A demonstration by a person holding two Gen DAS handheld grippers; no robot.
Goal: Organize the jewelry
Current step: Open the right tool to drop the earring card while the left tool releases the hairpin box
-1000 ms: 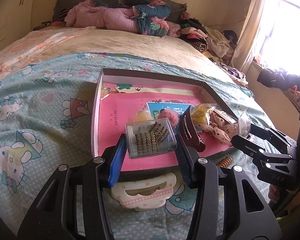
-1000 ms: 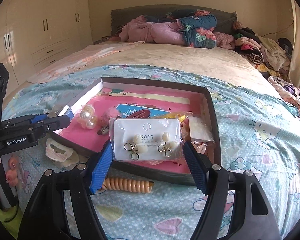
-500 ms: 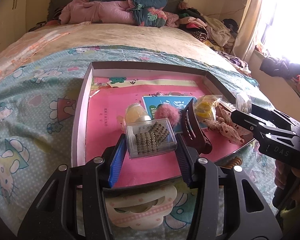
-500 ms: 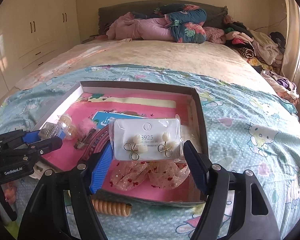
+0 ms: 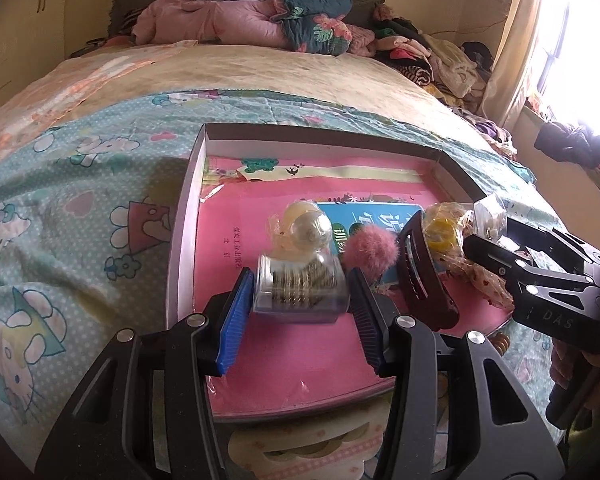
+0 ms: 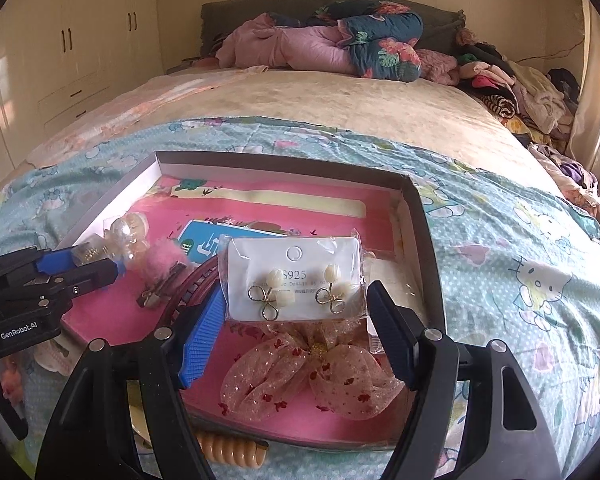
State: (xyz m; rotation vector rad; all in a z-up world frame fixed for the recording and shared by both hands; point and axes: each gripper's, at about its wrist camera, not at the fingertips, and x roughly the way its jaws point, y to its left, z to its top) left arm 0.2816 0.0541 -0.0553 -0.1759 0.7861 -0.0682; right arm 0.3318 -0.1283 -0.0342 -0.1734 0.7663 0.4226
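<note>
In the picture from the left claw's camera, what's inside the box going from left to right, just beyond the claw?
Pearly round ornaments → clear case of gold pieces, held in the left claw → pink fluffy pom-pom → dark red hair claw clip → yellow item in a bag → the right claw.

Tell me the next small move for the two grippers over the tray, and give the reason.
Probably lower both and release. The left gripper is shut on the clear box of gold pieces, the right gripper on the earring card, and both items hang above the pink floor of the tray. A bare pink patch lies under the box.
</note>
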